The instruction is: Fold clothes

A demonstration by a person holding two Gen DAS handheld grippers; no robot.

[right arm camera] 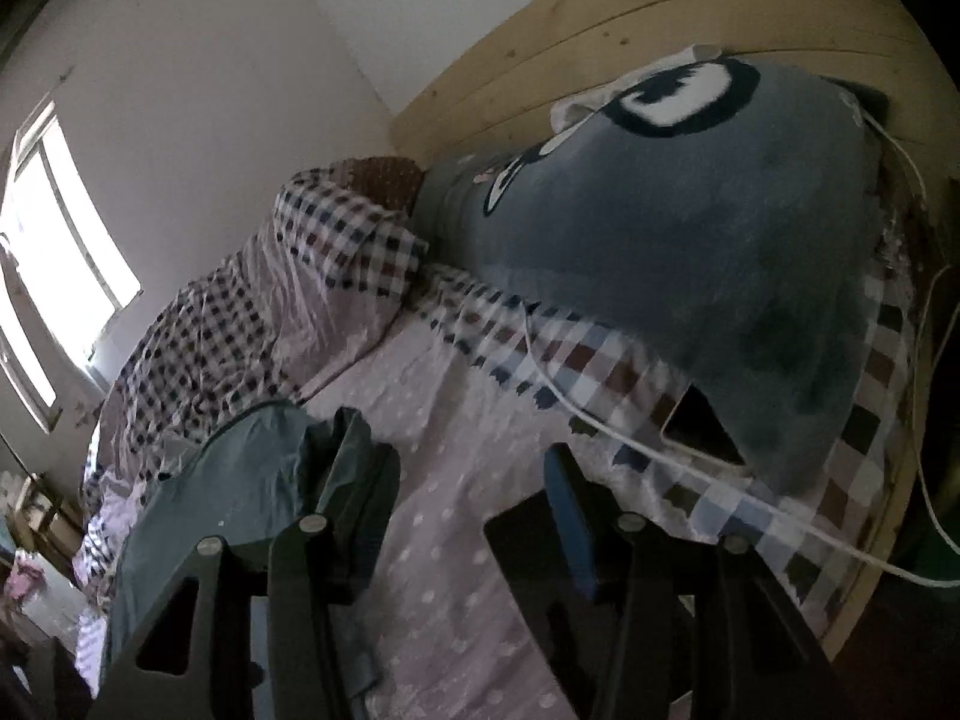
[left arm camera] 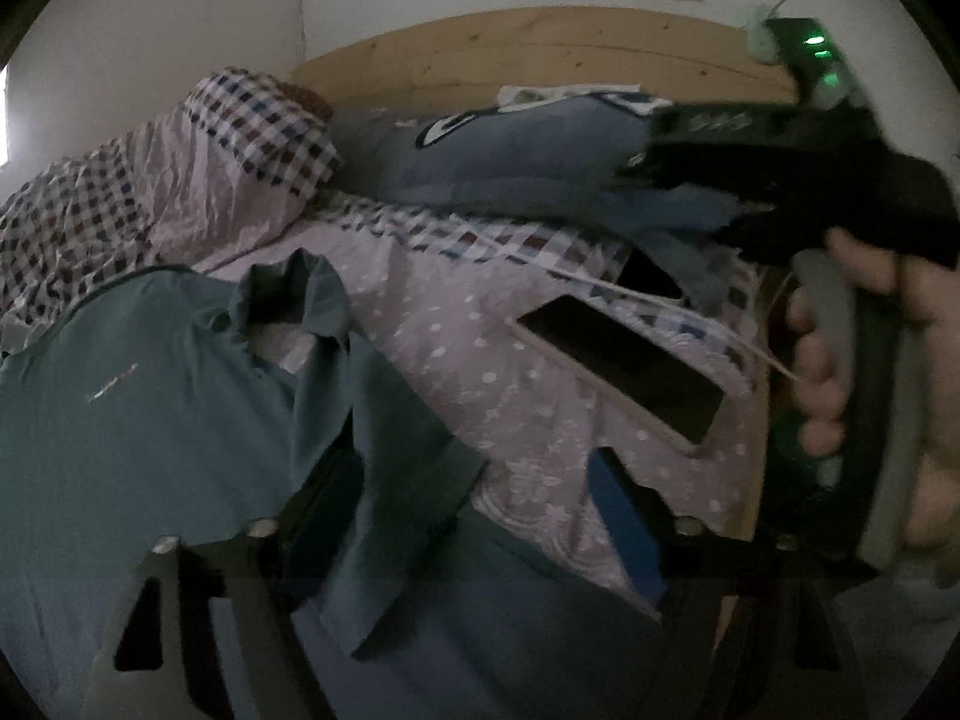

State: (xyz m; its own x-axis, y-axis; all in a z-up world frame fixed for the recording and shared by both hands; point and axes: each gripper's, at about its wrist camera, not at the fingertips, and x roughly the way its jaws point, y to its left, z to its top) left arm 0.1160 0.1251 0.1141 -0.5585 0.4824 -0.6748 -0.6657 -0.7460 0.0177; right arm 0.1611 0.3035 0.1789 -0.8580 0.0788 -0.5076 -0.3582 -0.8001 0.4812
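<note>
- At the bottom of my left wrist view, my left gripper (left arm camera: 480,504) has its fingers spread wide; the teal shirt (left arm camera: 150,420) drapes over and between them, with a fold hanging down the middle of the frame. I cannot tell whether a pad actually presses the cloth.
- The shirt fills the lower left of that view, its collar (left arm camera: 300,294) raised near frame centre, lying on the pink dotted sheet (left arm camera: 480,372).
- At the right edge, a hand (left arm camera: 840,360) grips the handle of my right gripper (left arm camera: 690,180); its blurred tip reaches in at upper right, and I cannot tell from here how its fingers stand.
- In my right wrist view the right gripper (right arm camera: 474,492) sits at the bottom with its fingers apart, nothing between them; the left finger lies just beside the bunched edge of the shirt (right arm camera: 252,480) at lower left.
- A dark flat phone (left arm camera: 624,372) lies on the sheet right of centre, with a white cable (right arm camera: 600,420) running across the checked fabric.
- Farther back, a checked quilt (left arm camera: 258,126) is heaped at upper left, and a grey-blue plush cushion (right arm camera: 690,252) rests against the wooden headboard (left arm camera: 540,54).
- A bright window (right arm camera: 54,252) sits at the left edge.
</note>
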